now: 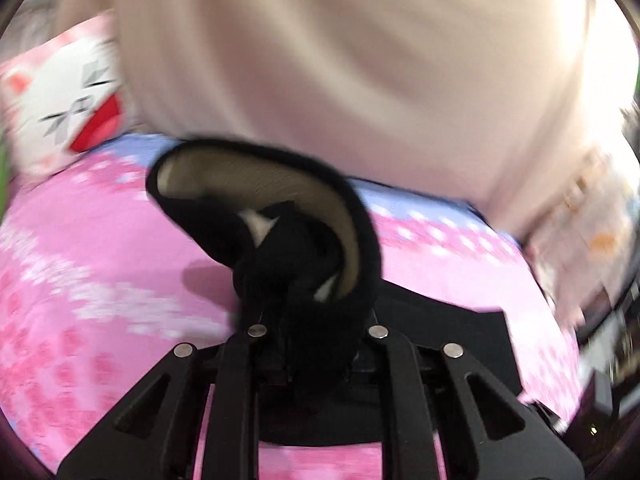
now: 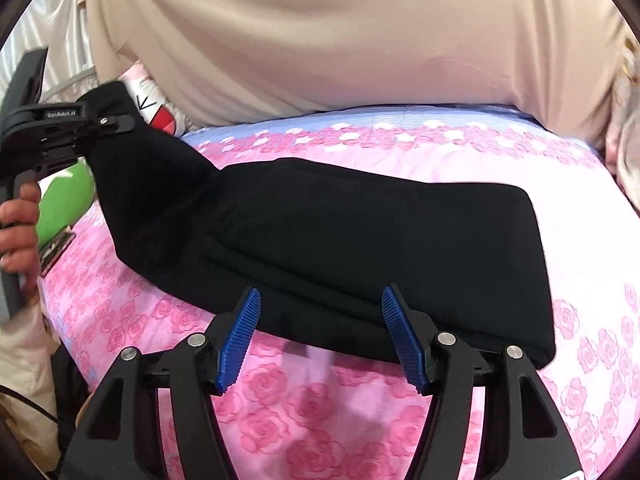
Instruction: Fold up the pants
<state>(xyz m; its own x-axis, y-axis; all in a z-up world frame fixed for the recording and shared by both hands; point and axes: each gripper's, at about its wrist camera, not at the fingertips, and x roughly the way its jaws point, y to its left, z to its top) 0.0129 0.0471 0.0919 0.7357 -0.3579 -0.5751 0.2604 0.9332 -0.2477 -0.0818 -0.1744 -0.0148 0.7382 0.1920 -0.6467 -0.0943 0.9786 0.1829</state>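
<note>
Currently left tool (image 2: 116,122) grips one raised end of black pants (image 2: 360,248); the rest lies folded on the pink rose bedsheet (image 2: 320,408). Right tool (image 2: 320,336) gapes empty, just above the fold's near edge.

- One pair of black pants (image 2: 360,240) on the bed (image 2: 580,208).
- Two hand-held grippers: left hand-held gripper (image 2: 116,122), right hand-held gripper (image 2: 320,336).
- One cat-face pillow (image 1: 68,108) beyond the pants.
- One beige curtain (image 2: 340,40) behind the bed.
</note>
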